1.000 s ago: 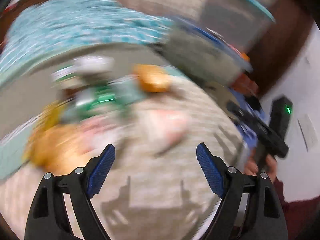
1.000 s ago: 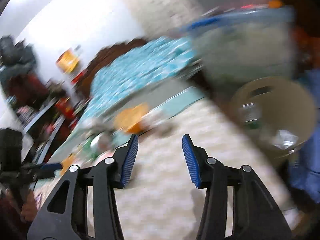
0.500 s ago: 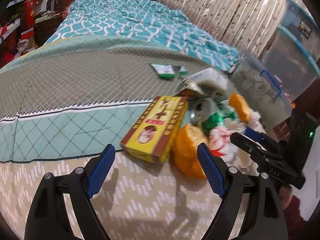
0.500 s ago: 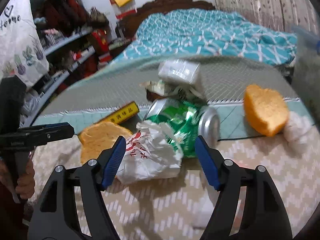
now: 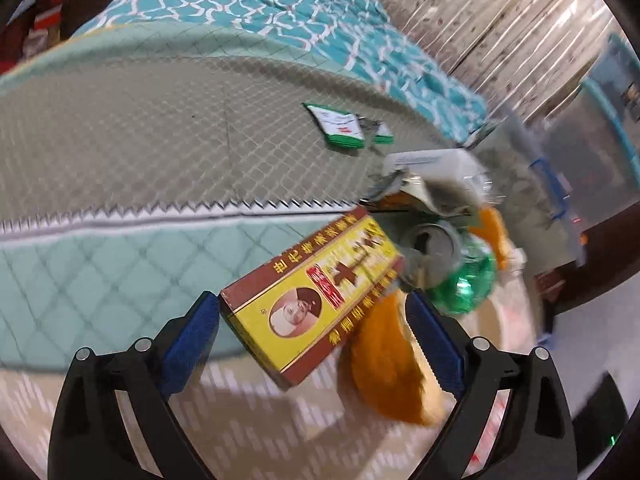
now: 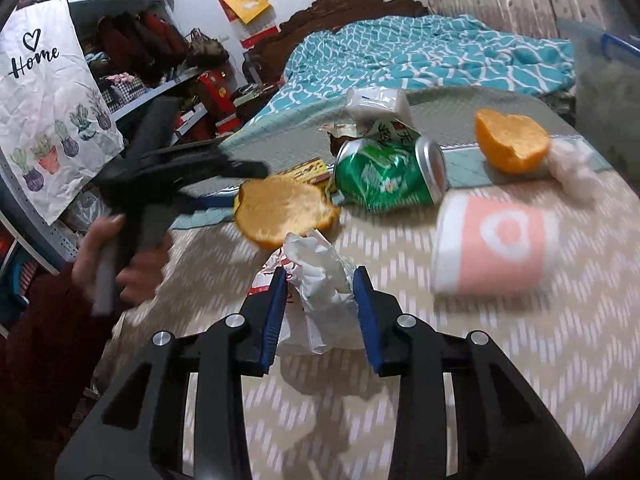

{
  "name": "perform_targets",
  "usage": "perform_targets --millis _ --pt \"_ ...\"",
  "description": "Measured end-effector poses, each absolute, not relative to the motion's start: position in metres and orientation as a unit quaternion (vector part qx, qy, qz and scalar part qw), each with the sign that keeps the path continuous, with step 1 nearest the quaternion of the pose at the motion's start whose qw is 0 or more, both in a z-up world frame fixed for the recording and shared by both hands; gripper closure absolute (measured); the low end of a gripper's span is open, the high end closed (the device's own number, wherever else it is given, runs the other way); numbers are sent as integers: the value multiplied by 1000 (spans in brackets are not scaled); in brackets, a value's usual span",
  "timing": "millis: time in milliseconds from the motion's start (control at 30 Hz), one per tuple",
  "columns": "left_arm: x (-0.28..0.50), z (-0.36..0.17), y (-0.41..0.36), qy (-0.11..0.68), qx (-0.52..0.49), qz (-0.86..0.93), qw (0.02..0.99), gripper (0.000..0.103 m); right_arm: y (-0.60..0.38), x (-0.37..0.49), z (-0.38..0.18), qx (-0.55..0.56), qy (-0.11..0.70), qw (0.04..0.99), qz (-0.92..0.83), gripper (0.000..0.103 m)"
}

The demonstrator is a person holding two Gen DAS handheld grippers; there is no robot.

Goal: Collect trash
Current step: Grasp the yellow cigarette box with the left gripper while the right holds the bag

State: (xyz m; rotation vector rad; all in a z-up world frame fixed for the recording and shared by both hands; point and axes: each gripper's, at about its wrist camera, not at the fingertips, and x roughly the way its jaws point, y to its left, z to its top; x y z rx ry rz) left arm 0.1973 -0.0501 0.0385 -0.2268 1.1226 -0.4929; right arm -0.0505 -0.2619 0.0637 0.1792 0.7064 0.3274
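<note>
The left tool point(image 5: 312, 332) hung over the bed point(image 5: 120, 140), its jaws opening wide, and the yellow-and-brown box point(image 5: 316, 292) lay between the blue pads without either pad clearly pressing on it. An orange peel point(image 5: 392, 368) sat under the box at about four o'clock from it, and the crushed green can point(image 5: 452, 268) lay at two o'clock from the box, mouth turned toward the camera. Farther off, at twelve o'clock, two small green-and-white packets point(image 5: 340, 124) lay side by side on the grey quilted cover.

From the right wrist, the right tool point(image 6: 320, 308) was closing, and the crumpled white plastic bag point(image 6: 316, 292) stood between its pads; whether both pads already pressed on it could not be told through the blur. At eleven o'clock from the bag lay the flat orange peel point(image 6: 284, 208), with the green can point(image 6: 384, 176) just behind it at one o'clock. A pink-and-white paper cup point(image 6: 496, 248) lay on its side at three o'clock, and a second orange peel point(image 6: 512, 144) sat beyond it beside a wad of white tissue point(image 6: 572, 168). At nine o'clock a hand point(image 6: 120, 264) in a dark red sleeve held the other tool's handle.
</note>
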Motion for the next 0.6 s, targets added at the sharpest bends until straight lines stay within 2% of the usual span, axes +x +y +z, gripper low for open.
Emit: perform_targets --millis 200,600 --pt "214 30 -41 531 -130 -208 811 14 -263 -61 54 104 354 915 162 66" --pt "139 31 -74 510 16 -194 838 15 -265 -60 53 118 353 914 160 66"
